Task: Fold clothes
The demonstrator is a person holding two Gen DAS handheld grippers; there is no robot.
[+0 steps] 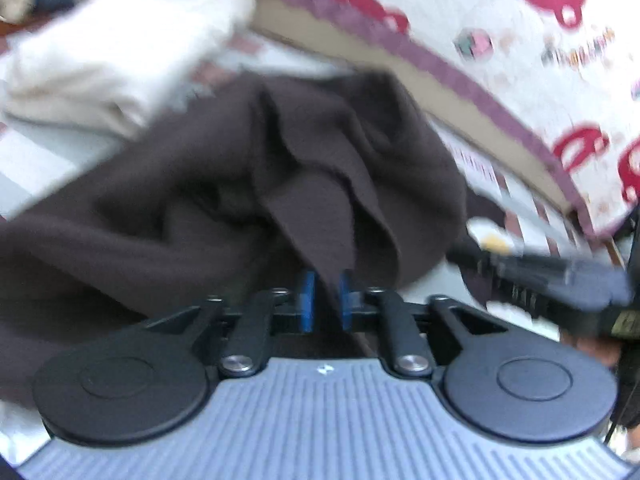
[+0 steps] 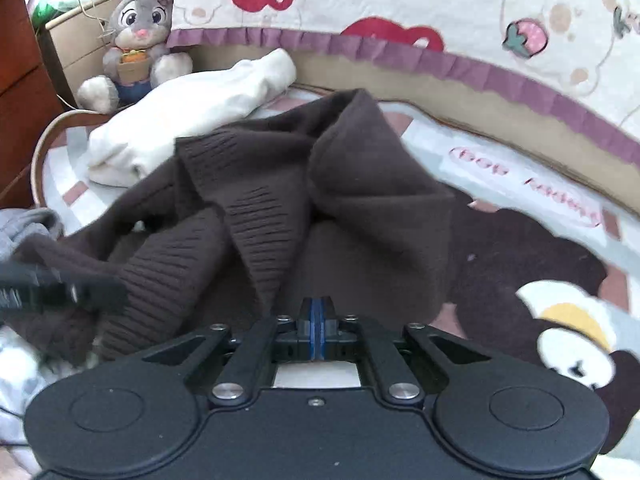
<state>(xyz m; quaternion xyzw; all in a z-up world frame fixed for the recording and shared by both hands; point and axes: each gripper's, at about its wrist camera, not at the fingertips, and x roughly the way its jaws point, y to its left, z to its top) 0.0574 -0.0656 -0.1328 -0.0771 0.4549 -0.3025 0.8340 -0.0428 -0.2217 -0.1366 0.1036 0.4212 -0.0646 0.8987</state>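
stage: early, nothing folded | brown sweater (image 2: 320, 200) bunched mid-mat, just beside white garment (image 2: 180, 120) (left far edge) | left gripper (image 1: 326, 300) fingers part-open around a brown fold | right gripper (image 2: 318, 320) fingers closed on the hem | left: spread, fold

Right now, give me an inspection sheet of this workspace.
Surface: printed mat on the floor beside a bed.
Job's things: brown sweater, crumpled and partly lifted; white garment behind it, bundled.
Clutter: plush rabbit sitting at the bed's end; grey cloth at the mat's edge.
Grippers: left gripper has a brown sweater fold between parted pads; right gripper shut, the sweater running to its tips.
Cables: nothing seen.
Surroundings: quilt with a purple frill; wooden furniture.
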